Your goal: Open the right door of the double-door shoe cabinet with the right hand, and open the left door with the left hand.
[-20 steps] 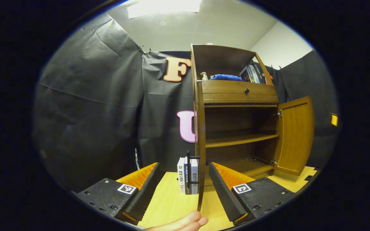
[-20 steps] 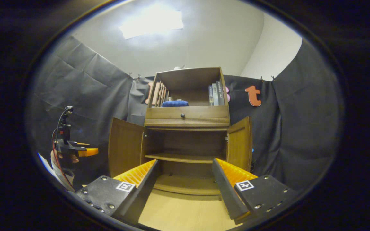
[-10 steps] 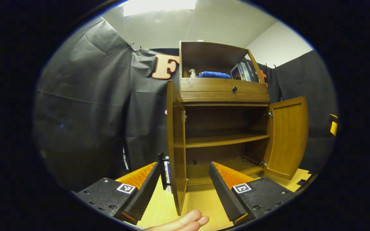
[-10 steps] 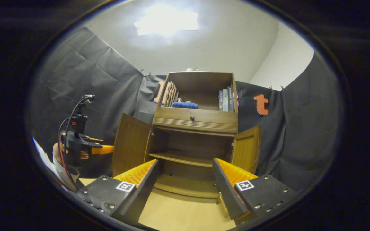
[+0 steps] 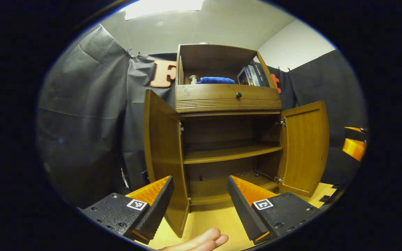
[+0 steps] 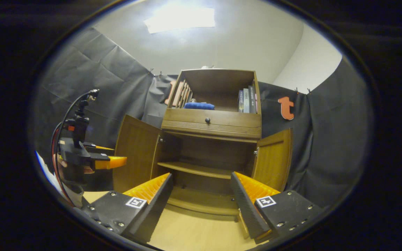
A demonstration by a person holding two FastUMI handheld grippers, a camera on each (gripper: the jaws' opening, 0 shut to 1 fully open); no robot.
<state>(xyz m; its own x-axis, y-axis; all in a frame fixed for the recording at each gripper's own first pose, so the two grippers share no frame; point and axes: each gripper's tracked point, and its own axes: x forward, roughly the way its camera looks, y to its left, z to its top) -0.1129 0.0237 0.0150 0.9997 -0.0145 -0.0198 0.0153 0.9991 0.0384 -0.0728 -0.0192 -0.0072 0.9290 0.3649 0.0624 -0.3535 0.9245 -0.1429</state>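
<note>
The brown wooden shoe cabinet (image 5: 227, 101) stands ahead with both doors swung open. In the left gripper view the left door (image 5: 161, 150) shows its inner face and the right door (image 5: 305, 146) hangs out at the right. My left gripper (image 5: 199, 181) is open, with the left door's lower edge seen beyond its fingers, untouched. In the right gripper view my right gripper (image 6: 201, 176) is open and faces the cabinet's inside, between the left door (image 6: 134, 153) and the right door (image 6: 272, 160). The left gripper (image 6: 110, 161) shows there, held beside the left door.
The top shelf holds a blue cloth (image 5: 215, 80), books (image 5: 251, 75) and a small bottle (image 5: 193, 79). Below it is a drawer with a dark knob (image 5: 238, 94). An inner shelf (image 5: 229, 153) spans the cabinet. Fingertips of a hand (image 5: 204, 240) show over the wooden floor (image 5: 218, 219).
My left gripper has moved right, off the left door's edge, so the door's inner face now shows. Both doors stay open. The right gripper has barely moved.
</note>
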